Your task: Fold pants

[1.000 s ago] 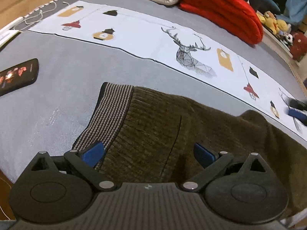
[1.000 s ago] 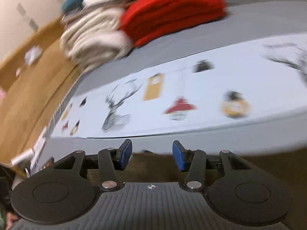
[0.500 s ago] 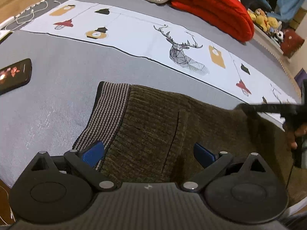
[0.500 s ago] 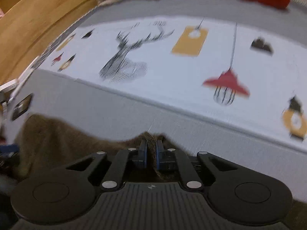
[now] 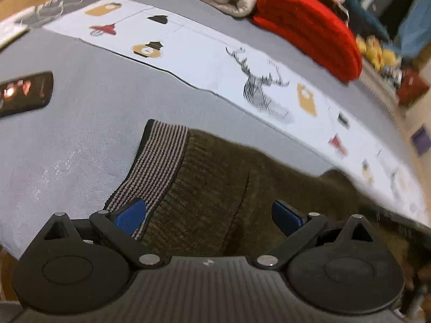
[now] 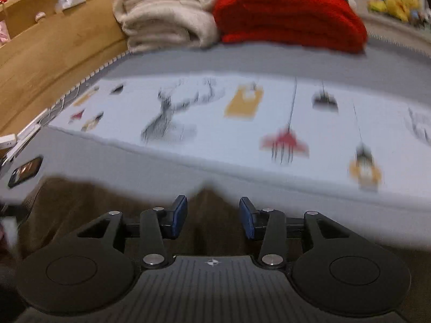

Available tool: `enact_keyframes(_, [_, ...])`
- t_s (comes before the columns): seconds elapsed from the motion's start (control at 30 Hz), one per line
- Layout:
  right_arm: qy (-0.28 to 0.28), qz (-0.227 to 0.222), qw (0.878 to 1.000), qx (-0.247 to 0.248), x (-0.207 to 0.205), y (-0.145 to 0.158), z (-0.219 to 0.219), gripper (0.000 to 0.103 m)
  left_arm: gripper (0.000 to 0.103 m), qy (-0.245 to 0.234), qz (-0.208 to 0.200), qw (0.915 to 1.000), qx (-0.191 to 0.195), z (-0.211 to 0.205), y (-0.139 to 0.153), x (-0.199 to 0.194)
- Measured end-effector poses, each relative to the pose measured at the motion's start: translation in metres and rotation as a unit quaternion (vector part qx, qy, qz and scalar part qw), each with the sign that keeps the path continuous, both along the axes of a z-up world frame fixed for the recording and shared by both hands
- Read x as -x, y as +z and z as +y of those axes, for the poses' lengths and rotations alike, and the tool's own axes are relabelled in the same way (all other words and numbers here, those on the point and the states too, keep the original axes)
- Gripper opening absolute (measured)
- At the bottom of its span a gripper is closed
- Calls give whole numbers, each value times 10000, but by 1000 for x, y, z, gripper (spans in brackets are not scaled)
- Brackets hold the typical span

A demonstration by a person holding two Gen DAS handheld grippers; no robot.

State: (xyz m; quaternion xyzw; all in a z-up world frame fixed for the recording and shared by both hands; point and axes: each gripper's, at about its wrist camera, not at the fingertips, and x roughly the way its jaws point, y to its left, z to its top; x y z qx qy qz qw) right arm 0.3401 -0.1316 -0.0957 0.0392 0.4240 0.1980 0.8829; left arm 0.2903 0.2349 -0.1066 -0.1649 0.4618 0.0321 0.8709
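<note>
Pants (image 5: 229, 188) of olive-brown ribbed knit lay spread across the near part of the grey bed cover (image 5: 80, 113), and we saw their striped waistband (image 5: 156, 167) at the left end in the left wrist view. We held the left hand-held gripper (image 5: 208, 212) low over the cloth just beside that waistband, its blue pads spread wide apart and nothing clamped; the left pad (image 5: 130, 215) sat over the striped band, though we could not tell whether it touched. In the right wrist view, which was blurred, the right hand-held gripper (image 6: 212, 216) hung over the far edge of the same pants (image 6: 107, 210), its jaws opening, with the brown cloth showing below the gap and the pads not pressing on it. Beyond the pants ran a pale blue printed strip (image 5: 204, 62) with a stag (image 5: 258, 86) and lamp pictures. We noted a dark phone (image 5: 24, 92) lying on the grey cover well to the left, apart from the pants. At the far side of the bed sat a folded red blanket (image 6: 291, 13) touching a folded cream blanket (image 6: 167, 13).
</note>
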Motion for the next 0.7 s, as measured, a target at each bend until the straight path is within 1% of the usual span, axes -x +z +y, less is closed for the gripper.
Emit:
enact_keyframes(0.03, [-17, 249, 9997, 81, 15, -15, 0, 45, 101, -148, 1, 9994, -321, -10, -2, 1])
enact_keyframes(0.07, [-34, 452, 9986, 264, 26, -29, 2, 45, 101, -339, 1, 9970, -690, -21, -4, 2])
enact_keyframes(0.1, [-41, 327, 9986, 411, 41, -39, 3, 45, 101, -555, 10, 9921, -1125, -35, -8, 4])
enact_keyframes(0.13, [27, -255, 9975, 655, 64, -41, 8, 45, 101, -755, 3, 9851, -1547, -47, -14, 8])
enact_keyframes(0.17, [133, -411, 9941, 990, 79, -42, 14, 45, 102, -929, -16, 9769, -1923, -58, -19, 12])
enact_keyframes(0.2, [143, -577, 9911, 1192, 93, -40, 19, 45, 102, -1062, -59, 9686, -2248, -67, -24, 19])
enact_keyframes(0.23, [116, -543, 9908, 1235, 106, -38, 21, 45, 103, -1075, -160, 9647, -2400, -72, -28, 26])
enact_keyframes(0.27, [68, -459, 9924, 1140, 114, -37, 19, 45, 103, -1035, -243, 9637, -2451, -74, -29, 32])
enact_keyframes(0.3, [11, -398, 9937, 1050, 123, -35, 16, 45, 103, -966, -277, 9649, -2425, -74, -30, 38])
enact_keyframes(0.37, [-66, -358, 9947, 966, 137, -35, 10, 45, 103, -785, -263, 9705, -2264, -71, -31, 50])
enact_keyframes(0.43, [-190, -321, 9955, 876, 148, -35, 4, 46, 103, -533, -50, 9803, -1903, -65, -37, 61])
enact_keyframes(0.47, [-244, -287, 9956, 860, 154, -34, 3, 46, 103, -311, -39, 9850, -1697, -61, -37, 69])
enact_keyframes(0.5, [-311, -251, 9955, 856, 158, -30, 2, 45, 103, -110, -125, 9878, -1548, -59, -33, 79])
enact_keyframes(0.57, [-607, -146, 9957, 678, 162, -18, -1, 46, 103, -59, -434, 9882, -1467, -63, -15, 88])
enact_keyframes(0.6, [-684, -224, 9963, 477, 162, -10, -2, 46, 103, 1, -697, 9856, -1541, -70, -3, 89])
enact_keyframes(0.63, [-739, -359, 9961, 324, 161, -2, -1, 46, 103, 66, -851, 9832, -1614, -76, 5, 86])
enact_keyframes(0.67, [-763, -466, 9956, 288, 157, 6, 5, 49, 103, 106, -920, 9827, -1602, -84, 11, 78])
enact_keyframes(0.7, [-794, -479, 9954, 258, 151, 9, 11, 54, 103, 85, -875, 9859, -1423, -92, 13, 65])
